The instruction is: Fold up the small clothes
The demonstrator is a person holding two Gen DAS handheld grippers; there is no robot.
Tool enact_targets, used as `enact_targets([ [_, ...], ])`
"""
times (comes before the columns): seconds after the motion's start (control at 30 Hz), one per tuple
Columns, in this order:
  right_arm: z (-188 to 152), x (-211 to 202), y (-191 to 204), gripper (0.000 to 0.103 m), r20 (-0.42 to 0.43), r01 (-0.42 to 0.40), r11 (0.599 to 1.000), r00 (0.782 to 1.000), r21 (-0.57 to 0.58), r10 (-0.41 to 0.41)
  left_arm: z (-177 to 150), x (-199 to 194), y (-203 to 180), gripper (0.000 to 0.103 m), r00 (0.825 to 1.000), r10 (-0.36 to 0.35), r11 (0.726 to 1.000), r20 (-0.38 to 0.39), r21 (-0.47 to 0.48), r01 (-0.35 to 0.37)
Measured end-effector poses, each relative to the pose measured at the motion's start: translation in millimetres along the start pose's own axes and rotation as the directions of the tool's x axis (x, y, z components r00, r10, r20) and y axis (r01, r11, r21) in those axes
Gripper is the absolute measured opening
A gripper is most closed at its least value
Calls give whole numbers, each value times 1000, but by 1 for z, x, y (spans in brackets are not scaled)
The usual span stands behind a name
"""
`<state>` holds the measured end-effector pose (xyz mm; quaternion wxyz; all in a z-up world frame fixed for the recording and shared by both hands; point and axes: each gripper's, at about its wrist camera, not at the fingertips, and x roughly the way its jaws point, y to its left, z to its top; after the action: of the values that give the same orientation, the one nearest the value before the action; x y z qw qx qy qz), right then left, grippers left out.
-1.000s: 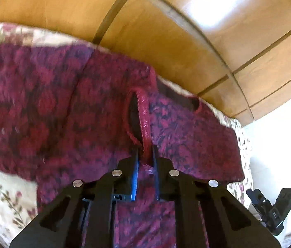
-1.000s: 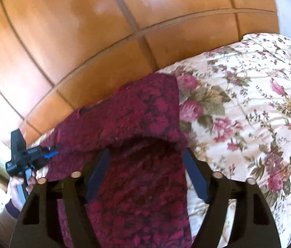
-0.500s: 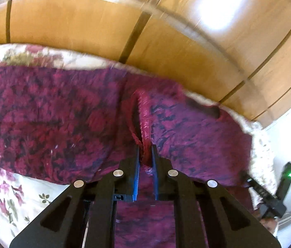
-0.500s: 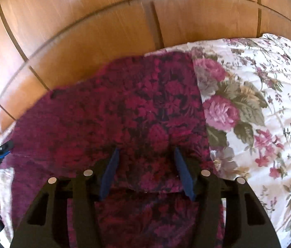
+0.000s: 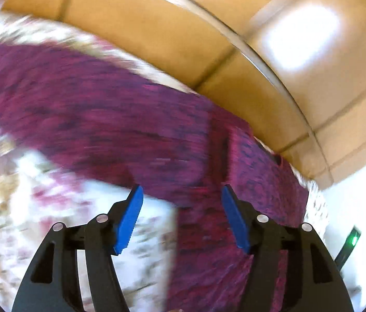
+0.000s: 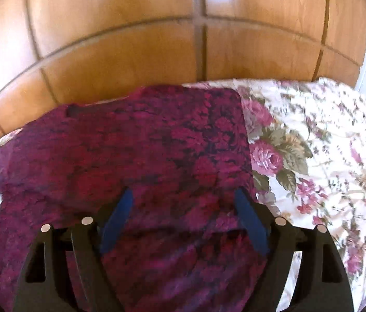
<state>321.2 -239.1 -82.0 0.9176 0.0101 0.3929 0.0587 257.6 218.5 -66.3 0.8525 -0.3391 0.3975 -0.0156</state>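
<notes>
- Dark red floral garment [image 6: 136, 156] lies spread on flowered bedspread [image 6: 312, 143]
- Left gripper [image 5: 181, 195] and right gripper [image 6: 183, 200] jaws have just opened wide, holding nothing
- Risk: released fold may slip, loose cloth springing back

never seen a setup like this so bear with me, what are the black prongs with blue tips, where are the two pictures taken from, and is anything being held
The prongs are two handheld grippers; a person carries one in each hand. Each has a camera looking forward along its two fingers, so you get one picture per hand. The left gripper and the right gripper both look down on a dark red patterned garment spread on a floral bedspread, with wooden panelling behind. Nothing is held: the jaws of both have just been opening, and the blue fingers stand apart with cloth below them, unpinched. The left view is blurred.
</notes>
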Motion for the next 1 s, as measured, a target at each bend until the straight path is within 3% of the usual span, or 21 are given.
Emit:
enact_targets([
  [0.17,-38,-15,47,90,-53,-69,987,997,-145,62,12,-51,84,62,996,0,974,89,-224,21],
  [0.27,-63,-10,73,93,-85,-74,968,995,-239,55,18,-81,135,62,984,78,941,158,-338,-20],
  [0.33,-74,-8,82,95,-67,-33,963,998,-266,16,23,-100,166,64,972,123,914,199,-404,-34],
  [0.4,-76,-5,78,100,-70,-16,972,998,-235,0,29,-113,188,64,964,154,894,216,-446,-43],
  [0.47,-76,3,62,101,-130,-84,990,989,-117,69,35,-120,204,64,959,162,879,232,-476,-33],
  [0.53,-76,6,53,101,-137,-130,989,983,-66,120,41,-122,224,64,963,121,848,242,-529,26],
  [0.6,-77,5,53,101,-134,-125,989,984,-74,114,48,-124,238,64,960,127,823,249,-567,38],
  [0.77,-82,2,62,101,-110,-93,990,990,-102,82,73,-123,256,58,958,159,803,239,-596,16],
  [0.87,-85,3,62,101,-103,-89,991,992,-103,79,87,-114,253,42,954,207,813,218,-581,-44],
  [0.9,-87,3,65,101,-102,-87,991,992,-105,76,92,-111,251,25,949,235,818,209,-570,-77],
  [0.93,-87,3,65,101,-100,-83,991,992,-108,72,96,-107,248,15,945,258,825,200,-556,-108],
  [1.0,-85,2,67,101,-99,-79,991,993,-110,68,104,-105,234,12,939,266,854,218,-506,-124],
])
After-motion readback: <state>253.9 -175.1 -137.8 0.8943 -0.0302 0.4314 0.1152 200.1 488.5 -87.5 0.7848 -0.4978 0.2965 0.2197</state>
